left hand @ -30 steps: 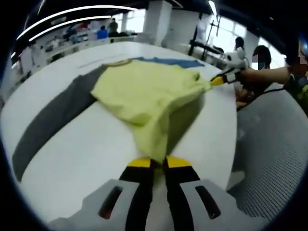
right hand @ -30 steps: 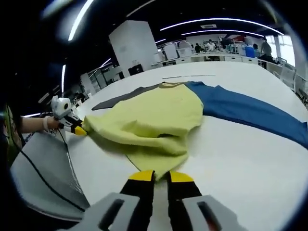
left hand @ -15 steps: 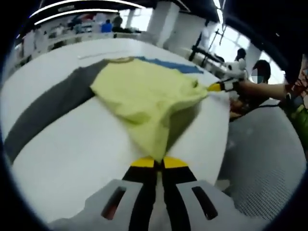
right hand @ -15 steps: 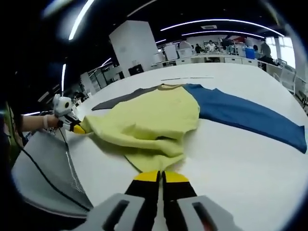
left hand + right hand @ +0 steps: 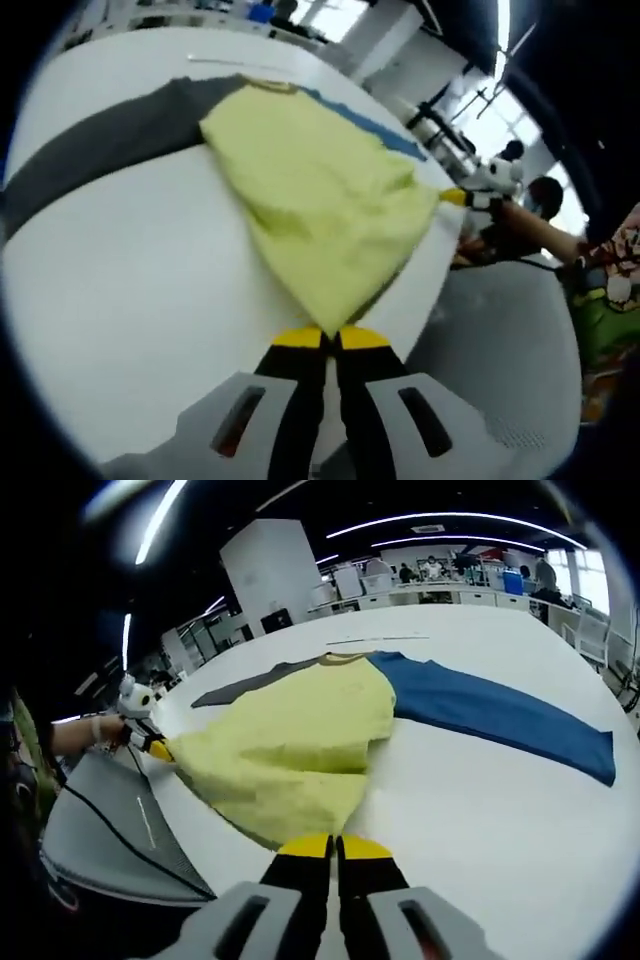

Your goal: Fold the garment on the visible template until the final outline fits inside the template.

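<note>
Holding the yellow-green body of the garment (image 5: 320,200) by its hem, one corner to each gripper. Left gripper (image 5: 320,338), bottom centre of the left gripper view: jaws pressed together on a point of the cloth, fabric fanning up and away from the yellow tips toward the upper middle of the frame. Right gripper (image 5: 322,846), bottom centre of the right gripper view: jaws likewise clamped on the hem edge, the garment (image 5: 300,745) spreading up and leftward from it. Right gripper (image 5: 455,196) also seen from the left gripper view at centre right, pinching the far corner; left gripper (image 5: 158,748) seen from the right gripper view at middle left, on the opposite corner, with a hand (image 5: 100,732) behind it. Hem stretched roughly taut between the two, close to the near edge of the white table (image 5: 500,800). Collar end at the far side, upper middle of both frames. Grey sleeve (image 5: 100,150) running out to the upper left in the left gripper view; blue sleeve (image 5: 490,712) running out to the right in the right gripper view. Long axis of the sleeves crosswise to the body, so probably a fold away from both grippers, hem carried toward the collar. Both equally near. No template outline discernible on the table.
</note>
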Available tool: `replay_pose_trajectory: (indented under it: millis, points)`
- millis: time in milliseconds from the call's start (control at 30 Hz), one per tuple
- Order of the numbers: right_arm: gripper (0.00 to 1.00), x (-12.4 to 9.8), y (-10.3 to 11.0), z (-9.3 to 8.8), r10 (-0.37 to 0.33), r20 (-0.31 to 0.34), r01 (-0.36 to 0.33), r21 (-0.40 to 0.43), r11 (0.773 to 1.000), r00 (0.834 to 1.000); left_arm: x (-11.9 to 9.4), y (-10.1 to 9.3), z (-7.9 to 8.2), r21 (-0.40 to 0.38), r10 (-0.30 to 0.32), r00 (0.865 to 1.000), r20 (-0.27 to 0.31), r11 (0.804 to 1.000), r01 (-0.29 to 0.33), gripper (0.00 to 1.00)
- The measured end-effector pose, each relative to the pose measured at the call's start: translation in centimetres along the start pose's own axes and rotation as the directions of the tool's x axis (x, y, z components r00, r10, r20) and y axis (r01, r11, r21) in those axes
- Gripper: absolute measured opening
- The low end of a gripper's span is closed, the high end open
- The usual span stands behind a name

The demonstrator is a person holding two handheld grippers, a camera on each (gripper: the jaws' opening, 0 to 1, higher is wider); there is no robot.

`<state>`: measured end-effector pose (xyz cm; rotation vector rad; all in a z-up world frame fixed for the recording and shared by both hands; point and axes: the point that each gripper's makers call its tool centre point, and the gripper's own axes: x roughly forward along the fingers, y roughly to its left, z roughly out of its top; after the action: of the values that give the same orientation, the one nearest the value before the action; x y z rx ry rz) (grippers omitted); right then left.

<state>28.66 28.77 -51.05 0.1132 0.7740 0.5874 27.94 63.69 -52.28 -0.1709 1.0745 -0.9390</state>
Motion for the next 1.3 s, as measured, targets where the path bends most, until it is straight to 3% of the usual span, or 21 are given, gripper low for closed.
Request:
replay_pose_trajectory:
  millis: [167, 433, 567, 633, 900, 1067, 1300]
  points:
    - [0.00, -0.5, 0.5, -1.0, 0.008, -0.021, -0.008, 0.023, 1.000, 1.000, 0.4, -0.2, -1.0, -0.042, -0.006, 0.999, -0.052, 0.999, 0.004, 0.00]
    - [0.00, -0.9, 1.5, -2.7, 0.031, -0.053, -0.027, 0.077, 0.997, 0.998, 0.1, -0.1, -1.3, -0.129, -0.013, 0.997, -0.072, 0.992, 0.004, 0.00]
    - [0.00, -1.1, 1.9, -3.1, 0.036, -0.055, -0.029, 0.108, 0.994, 0.998, 0.0, 0.0, -1.5, -0.135, -0.015, 0.996, -0.085, 0.991, 0.003, 0.00]
    - [0.00, -1.3, 2.4, -3.5, 0.054, -0.075, -0.041, 0.165, 0.986, 0.996, 0.0, 0.0, -1.5, -0.146, -0.017, 0.995, -0.097, 0.989, 0.002, 0.00]
    - [0.00, -2.1, 2.4, -2.3, 0.053, -0.039, -0.045, 0.188, 0.981, 0.998, -0.5, -0.3, -0.9, -0.164, -0.048, 0.993, -0.107, 0.986, 0.030, 0.00]
    - [0.00, -1.7, 2.4, -3.3, 0.057, -0.061, -0.043, 0.214, 0.976, 0.996, 0.0, 0.0, -2.0, -0.188, -0.040, 0.988, -0.150, 0.982, 0.012, 0.00]
    - [0.00, -1.4, 2.6, -4.6, 0.065, -0.081, -0.045, 0.226, 0.973, 0.995, 0.2, 0.5, -2.4, -0.205, -0.027, 0.988, -0.151, 0.979, -0.005, 0.00]
